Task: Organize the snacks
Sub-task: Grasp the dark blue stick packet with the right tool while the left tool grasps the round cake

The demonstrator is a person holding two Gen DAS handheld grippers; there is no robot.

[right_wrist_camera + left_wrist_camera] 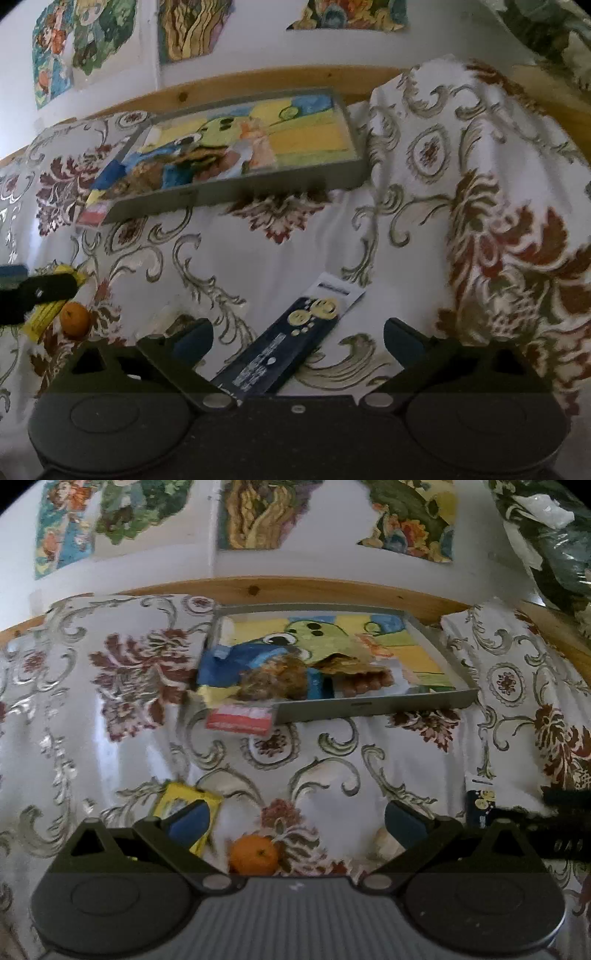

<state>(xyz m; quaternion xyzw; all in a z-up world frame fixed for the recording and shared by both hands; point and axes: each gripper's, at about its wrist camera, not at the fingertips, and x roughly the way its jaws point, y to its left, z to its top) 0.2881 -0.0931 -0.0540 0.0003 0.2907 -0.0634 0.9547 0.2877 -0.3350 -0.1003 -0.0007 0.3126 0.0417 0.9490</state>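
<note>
- Snack tray: shallow, rectangular, grey-walled, with a colourful cartoon print on its floor. It lies on the patterned cloth toward the far wooden rail.
- Tray contents: a blue snack packet at the tray's left end; part of its wrapper hangs over the wall, ending in a red-and-white label on the cloth.
- Loose items, near side: a round orange; a yellow packet just left of it; a long dark-blue packet with yellow smiley faces, flat, lying diagonally.
- Left gripper: tongs wide apart, empty, hovering above the cloth, with the orange between and below the blue-padded fingertips.
- Right gripper: tongs wide apart, empty; the dark-blue packet lies between them, below, contact not discernible.
- Cloth: glossy white fabric with maroon floral and grey scroll motifs, creased and bunched at the right.
- Wall: white, bearing colourful paper pictures.
</note>
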